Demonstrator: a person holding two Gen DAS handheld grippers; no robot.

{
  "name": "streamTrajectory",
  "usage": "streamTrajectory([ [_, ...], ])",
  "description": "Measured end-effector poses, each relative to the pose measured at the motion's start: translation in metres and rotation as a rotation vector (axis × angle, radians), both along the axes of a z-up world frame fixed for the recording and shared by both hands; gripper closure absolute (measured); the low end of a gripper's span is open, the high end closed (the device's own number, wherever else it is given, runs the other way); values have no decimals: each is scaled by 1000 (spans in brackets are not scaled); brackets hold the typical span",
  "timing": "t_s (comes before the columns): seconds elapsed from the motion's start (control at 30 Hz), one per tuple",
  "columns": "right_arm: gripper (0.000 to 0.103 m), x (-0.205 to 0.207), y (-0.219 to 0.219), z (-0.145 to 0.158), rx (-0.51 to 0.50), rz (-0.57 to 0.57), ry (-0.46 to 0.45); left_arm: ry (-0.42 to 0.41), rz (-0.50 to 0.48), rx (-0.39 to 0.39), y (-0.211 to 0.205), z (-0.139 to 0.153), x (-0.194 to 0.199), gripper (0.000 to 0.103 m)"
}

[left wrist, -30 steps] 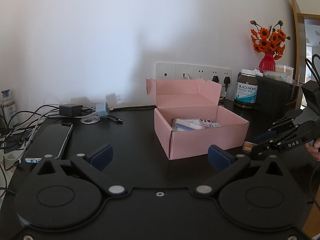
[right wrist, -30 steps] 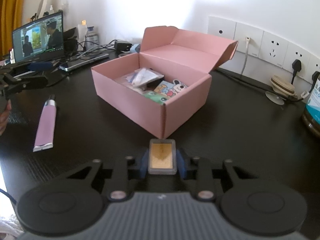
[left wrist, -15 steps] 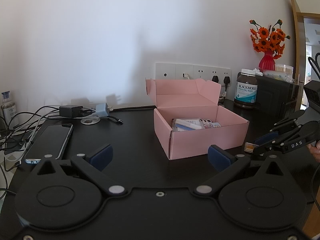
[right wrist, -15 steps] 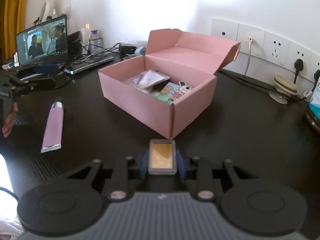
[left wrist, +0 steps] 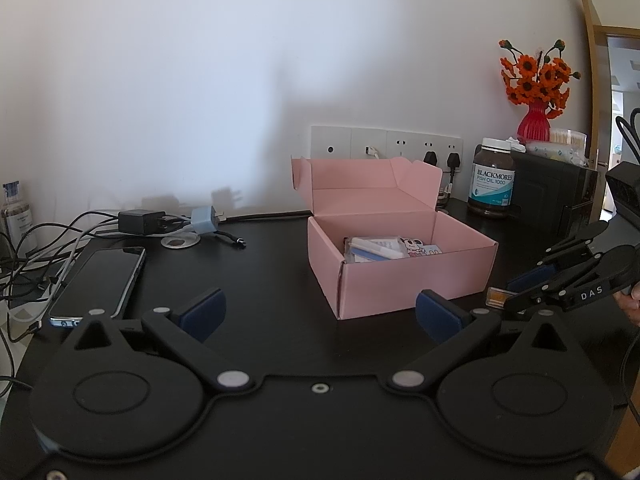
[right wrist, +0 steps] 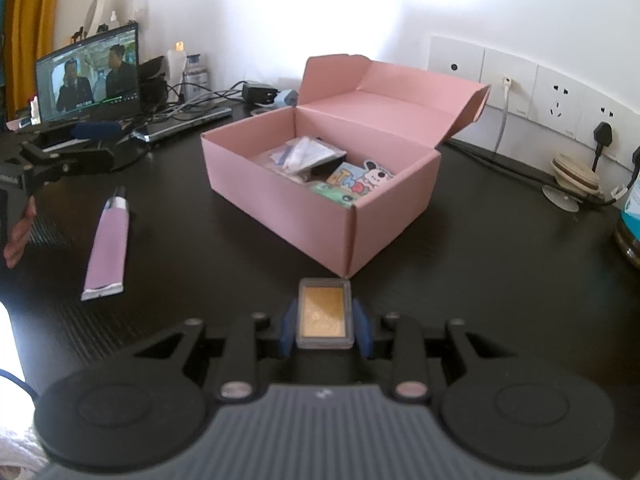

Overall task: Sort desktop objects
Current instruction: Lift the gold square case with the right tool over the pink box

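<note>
A phone (left wrist: 102, 280) lies flat at the left of the black counter (left wrist: 272, 272), beside tangled cables (left wrist: 36, 248) and a black charger (left wrist: 141, 221). Wall sockets (left wrist: 386, 143) line the rear wall. A fish-oil bottle (left wrist: 491, 178) stands near a red vase of orange flowers (left wrist: 534, 92). A monitor (right wrist: 89, 79) is lit.

Pink box (right wrist: 320, 184), lilac tube (right wrist: 107, 248), black desk (right wrist: 480, 280)
</note>
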State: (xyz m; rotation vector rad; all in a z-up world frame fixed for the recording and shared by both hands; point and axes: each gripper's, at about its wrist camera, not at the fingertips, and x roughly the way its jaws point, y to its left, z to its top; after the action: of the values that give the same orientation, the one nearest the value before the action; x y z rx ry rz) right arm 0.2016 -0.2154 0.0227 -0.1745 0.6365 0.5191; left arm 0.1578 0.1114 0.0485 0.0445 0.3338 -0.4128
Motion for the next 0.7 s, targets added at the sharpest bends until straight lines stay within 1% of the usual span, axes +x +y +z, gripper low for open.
streamTrajectory([
  [0.13,73,0,1,0,-1,-2,-2,-2,1,-1,0,0,-1,0],
  [0.47,73,-17,1,14,8,14,-30,-8,-4,6,-1,-1,-2,0],
  [0.7,73,-27,4,36,10,24,-85,-10,-4,6,-1,-1,-3,0],
])
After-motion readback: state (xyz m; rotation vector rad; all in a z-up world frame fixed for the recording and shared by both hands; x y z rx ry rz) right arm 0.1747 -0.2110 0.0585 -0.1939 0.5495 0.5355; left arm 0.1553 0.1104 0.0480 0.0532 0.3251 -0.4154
